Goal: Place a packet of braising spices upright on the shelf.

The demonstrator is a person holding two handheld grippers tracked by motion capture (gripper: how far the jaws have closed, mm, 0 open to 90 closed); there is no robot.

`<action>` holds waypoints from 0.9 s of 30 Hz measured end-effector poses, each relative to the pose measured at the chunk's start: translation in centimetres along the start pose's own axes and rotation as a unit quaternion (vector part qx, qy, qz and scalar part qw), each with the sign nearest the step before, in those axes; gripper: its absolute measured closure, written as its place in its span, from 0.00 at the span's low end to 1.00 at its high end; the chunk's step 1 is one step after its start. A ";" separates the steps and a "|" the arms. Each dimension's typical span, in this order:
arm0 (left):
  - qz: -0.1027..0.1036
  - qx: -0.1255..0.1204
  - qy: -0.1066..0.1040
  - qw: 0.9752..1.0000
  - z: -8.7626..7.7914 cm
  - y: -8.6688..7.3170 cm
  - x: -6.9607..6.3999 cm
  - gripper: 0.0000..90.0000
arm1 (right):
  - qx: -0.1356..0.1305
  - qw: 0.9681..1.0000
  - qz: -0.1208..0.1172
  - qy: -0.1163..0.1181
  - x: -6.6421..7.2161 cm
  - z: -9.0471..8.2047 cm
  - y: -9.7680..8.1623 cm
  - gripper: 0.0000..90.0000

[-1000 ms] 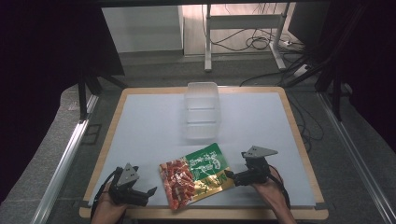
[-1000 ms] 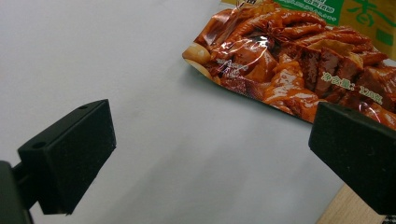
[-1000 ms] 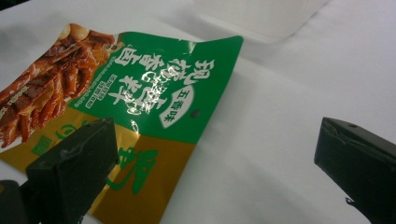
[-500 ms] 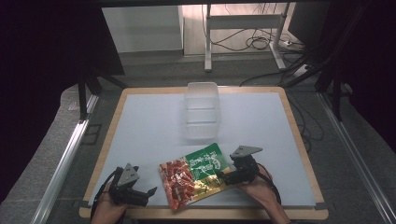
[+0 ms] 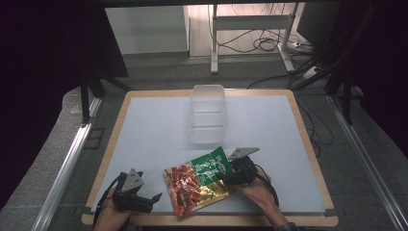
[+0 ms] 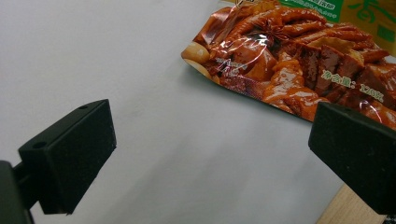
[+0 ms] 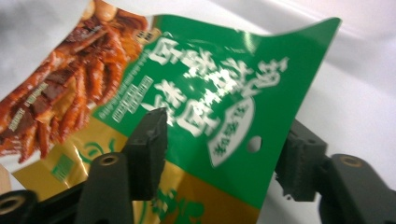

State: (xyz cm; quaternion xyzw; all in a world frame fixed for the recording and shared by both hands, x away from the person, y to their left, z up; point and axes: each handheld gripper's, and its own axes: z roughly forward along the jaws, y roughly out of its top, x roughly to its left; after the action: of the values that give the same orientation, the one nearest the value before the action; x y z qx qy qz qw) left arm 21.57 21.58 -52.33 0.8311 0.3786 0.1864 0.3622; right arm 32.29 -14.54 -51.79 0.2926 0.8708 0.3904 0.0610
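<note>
Snack packet [image 5: 199,185] flat on the white table mat [image 5: 159,130], close to the near edge, between the two grippers. Long axis diagonal in the high view: red printed end toward the near left, green header end [image 7: 224,93] toward the far right, lifted slightly off the mat in the right gripper view. Printed face up: picture of braised meat pieces in red sauce, green band with white Chinese characters, gold panel below; characters blurred in the right gripper view and too small in the high view, none legible with certainty. Small line of print near the red end in the left gripper view [image 6: 359,88], apparently a weight figure, partly cut off by the jaw. Round hang hole [image 7: 254,143] in the green header.

Right gripper [image 5: 230,177] at the packet's green end, jaws just closing, header between them; one pad over the printed face, the other behind the packet's edge, contact not clearly seen. Packet's lower corner hidden behind the gripper body.

Left gripper [image 5: 153,198] near the left front corner of the mat, jaws wide apart, nothing between them; packet's red corner [image 6: 205,56] just ahead, apart from the pads.

Clear plastic container [image 5: 208,113] farther up the mat, beyond the packet, contents indistinct. Wooden table rim [image 5: 308,144] around the mat.
</note>
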 end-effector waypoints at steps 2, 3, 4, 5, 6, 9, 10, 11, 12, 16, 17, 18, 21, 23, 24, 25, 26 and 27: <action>0.001 0.000 0.000 1.000 0.0 0.0 0.0 0.01 | 0.004 1.000 -0.008 0.000 0.4 0.4 0.4 0.53; 0.000 0.000 0.000 1.000 0.0 0.0 0.0 0.01 | 0.008 1.000 -0.016 -0.006 0.6 0.6 0.6 0.57; 0.001 0.000 0.001 1.000 0.0 0.0 0.0 0.01 | 0.015 0.999 -0.025 -0.015 0.7 0.8 0.7 0.62; 0.001 0.000 0.000 1.000 0.0 0.0 0.0 0.01 | 0.023 0.999 -0.035 -0.025 0.9 1.0 0.8 0.67; 0.000 -0.001 0.001 1.000 0.0 0.0 0.0 0.01 | 0.023 0.999 -0.035 -0.025 0.9 1.0 0.8 0.67; 0.003 0.000 0.001 1.000 0.0 0.0 0.0 0.01 | 0.038 0.997 -0.046 -0.042 1.1 1.3 0.8 0.83; 0.003 0.000 0.001 1.000 0.0 0.0 0.0 0.01 | 0.037 0.998 -0.044 -0.041 1.1 1.2 0.9 0.87; 0.003 0.000 0.001 1.000 -0.1 0.0 0.0 0.01 | 0.031 0.998 -0.039 -0.036 1.1 0.9 1.1 0.96; -0.001 -0.003 0.001 1.000 0.0 0.0 0.0 0.01 | 0.031 0.998 -0.039 -0.036 1.1 0.9 1.1 0.96; 0.002 -0.001 0.001 1.000 -0.1 0.0 0.0 0.01 | 0.031 0.998 -0.037 -0.031 1.4 0.5 1.8 0.98; 0.001 -0.002 0.001 1.000 -0.1 0.0 0.0 0.01 | 0.030 0.999 -0.024 -0.024 1.2 0.3 2.1 0.98; 0.001 -0.002 0.001 1.000 -0.1 0.0 0.1 0.01 | 0.030 0.999 -0.016 -0.019 1.1 0.2 2.3 0.98; -0.001 -0.003 0.002 1.000 -0.1 0.0 0.1 0.01 | 0.025 1.000 -0.003 -0.008 0.9 -0.1 2.6 0.98; -0.002 -0.003 0.001 1.000 -0.1 -0.1 0.1 0.01 | 0.021 1.000 0.004 0.001 0.9 -0.5 2.9 0.98; -0.002 -0.004 0.002 1.000 -0.1 -0.1 0.1 0.01 | 0.016 1.000 0.000 0.005 1.1 -1.0 3.4 0.98; -0.002 -0.004 0.002 1.000 -0.1 -0.1 0.1 0.01 | 0.016 1.000 0.000 0.005 1.1 -1.0 3.4 0.98; -0.003 -0.005 0.002 1.000 -0.1 -0.1 0.1 0.01 | 0.010 1.000 -0.006 0.007 1.3 -1.3 3.8 0.99; -0.003 -0.005 0.002 1.000 -0.1 -0.1 0.1 0.01 | 0.010 1.000 -0.006 0.007 1.3 -1.3 3.8 0.99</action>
State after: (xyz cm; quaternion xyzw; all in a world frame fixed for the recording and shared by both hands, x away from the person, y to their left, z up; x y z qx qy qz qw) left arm 21.52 21.77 -52.28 0.8280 0.3807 0.1885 0.3660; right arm 32.57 -12.69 -48.04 0.2848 0.8768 0.3835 0.0545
